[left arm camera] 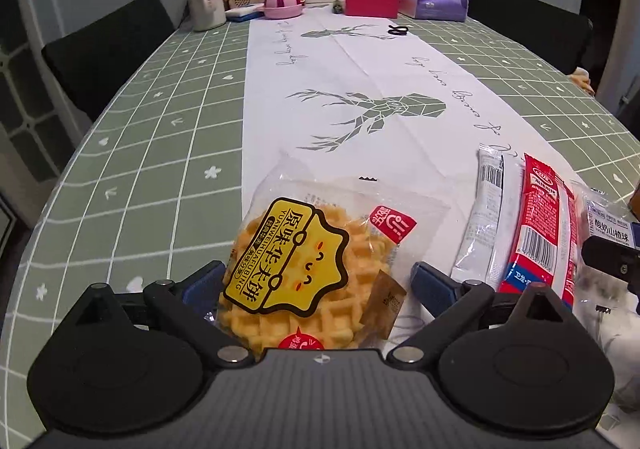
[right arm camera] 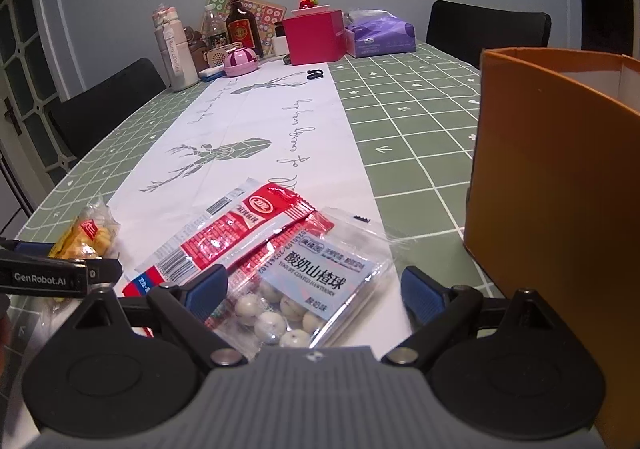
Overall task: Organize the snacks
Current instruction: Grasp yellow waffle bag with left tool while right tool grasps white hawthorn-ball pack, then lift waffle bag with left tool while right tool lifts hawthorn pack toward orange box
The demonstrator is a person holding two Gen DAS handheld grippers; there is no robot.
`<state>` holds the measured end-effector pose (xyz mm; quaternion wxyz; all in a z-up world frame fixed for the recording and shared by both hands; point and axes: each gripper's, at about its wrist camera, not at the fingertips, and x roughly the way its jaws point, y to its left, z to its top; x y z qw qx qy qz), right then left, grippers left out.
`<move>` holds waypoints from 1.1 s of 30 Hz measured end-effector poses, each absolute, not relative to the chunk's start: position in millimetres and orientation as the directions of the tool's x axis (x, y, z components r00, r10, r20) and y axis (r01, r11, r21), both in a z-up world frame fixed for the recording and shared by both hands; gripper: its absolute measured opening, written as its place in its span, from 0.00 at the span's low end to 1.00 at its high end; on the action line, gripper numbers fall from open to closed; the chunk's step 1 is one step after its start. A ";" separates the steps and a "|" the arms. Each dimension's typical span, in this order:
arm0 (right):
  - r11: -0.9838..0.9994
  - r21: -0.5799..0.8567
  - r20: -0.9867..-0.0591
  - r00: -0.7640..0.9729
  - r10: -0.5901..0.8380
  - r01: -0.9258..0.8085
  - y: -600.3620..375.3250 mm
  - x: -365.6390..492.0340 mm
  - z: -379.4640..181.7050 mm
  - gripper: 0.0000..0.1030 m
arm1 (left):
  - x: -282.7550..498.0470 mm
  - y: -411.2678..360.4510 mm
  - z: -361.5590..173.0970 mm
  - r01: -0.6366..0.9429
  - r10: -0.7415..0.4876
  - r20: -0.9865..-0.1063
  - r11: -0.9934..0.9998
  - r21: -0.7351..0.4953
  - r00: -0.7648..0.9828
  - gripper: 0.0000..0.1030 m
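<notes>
Left gripper spreading wide around waffle pack, labelled "YUANWEIHUAFUBING", near table's near edge. Right gripper gaping over hawthorn ball bag, "YOGURT COATED HAWTHORN", beside orange box. Risking slippery film sliding out, or pinching red sausage packs too.

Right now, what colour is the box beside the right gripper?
Orange outside, pale inside; shows best in the right wrist view.

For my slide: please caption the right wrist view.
Open right gripper straddling clear bag of white hawthorn balls beside orange cardboard box.
</notes>
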<state>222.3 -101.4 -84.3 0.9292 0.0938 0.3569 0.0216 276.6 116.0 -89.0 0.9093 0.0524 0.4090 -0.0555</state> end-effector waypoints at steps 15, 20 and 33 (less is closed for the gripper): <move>0.964 0.120 -0.665 0.702 0.254 -0.235 -111.0 179.3 -78.5 0.70 | 177.2 90.5 -85.6 0.139 -0.083 -0.742 0.990 0.013 0.665 1.00; 0.932 0.067 -0.665 0.680 0.308 -0.356 -113.4 148.2 -75.2 0.70 | 142.4 77.2 -85.1 0.157 -0.099 -0.737 0.988 0.009 0.668 1.00; 0.906 0.011 -0.681 0.661 0.317 -0.423 -133.1 103.9 -77.3 0.87 | 82.4 55.2 -70.9 0.316 -0.251 -0.707 0.948 -0.042 0.661 1.00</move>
